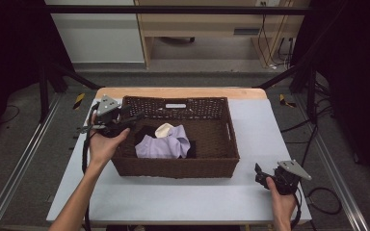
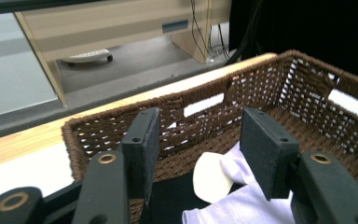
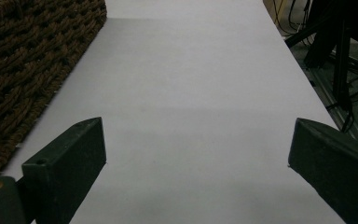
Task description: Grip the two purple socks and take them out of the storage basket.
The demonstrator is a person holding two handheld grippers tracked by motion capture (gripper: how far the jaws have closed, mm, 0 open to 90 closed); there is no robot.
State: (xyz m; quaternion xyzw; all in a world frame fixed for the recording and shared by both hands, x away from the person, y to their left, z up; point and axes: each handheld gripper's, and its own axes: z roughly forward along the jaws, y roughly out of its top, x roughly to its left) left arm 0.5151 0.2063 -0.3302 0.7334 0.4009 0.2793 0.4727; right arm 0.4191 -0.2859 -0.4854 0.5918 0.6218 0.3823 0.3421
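the lavender garment (image 1: 164, 146) lies crumpled inside the woven basket (image 1: 221, 166), toward the basket's left half, resting on a black cloth (image 1: 191, 149) that covers part of the basket floor. a cream-coloured piece (image 1: 164, 129) sits on the garment's far edge, touching it. in the left gripper view the same garment (image 2: 242, 205) and cream piece (image 2: 212, 176) appear just beyond the jaw tips.

the left hand-held gripper (image 1: 134, 116) hangs over the basket's left rim, near its far left corner, pointing inward at the garment. its jaws stand wide apart with nothing between the pads. judged from this, the step in hand is the approach to pick the garment out of the basket. the next move calls for lowering the jaws past the rim and onto a raised fold, then closing on the fabric alone, without catching the black cloth beneath.

the right hand-held gripper (image 1: 258, 174) rests on the counter (image 1: 183, 202) just off the basket's near right corner, jaws wide and empty, aimed along the bare counter beside the basket's right wall.

obstructions: the basket's left wall stands between the left hand and the garment, so the descent must clear it. the cream piece may lift with the garment.
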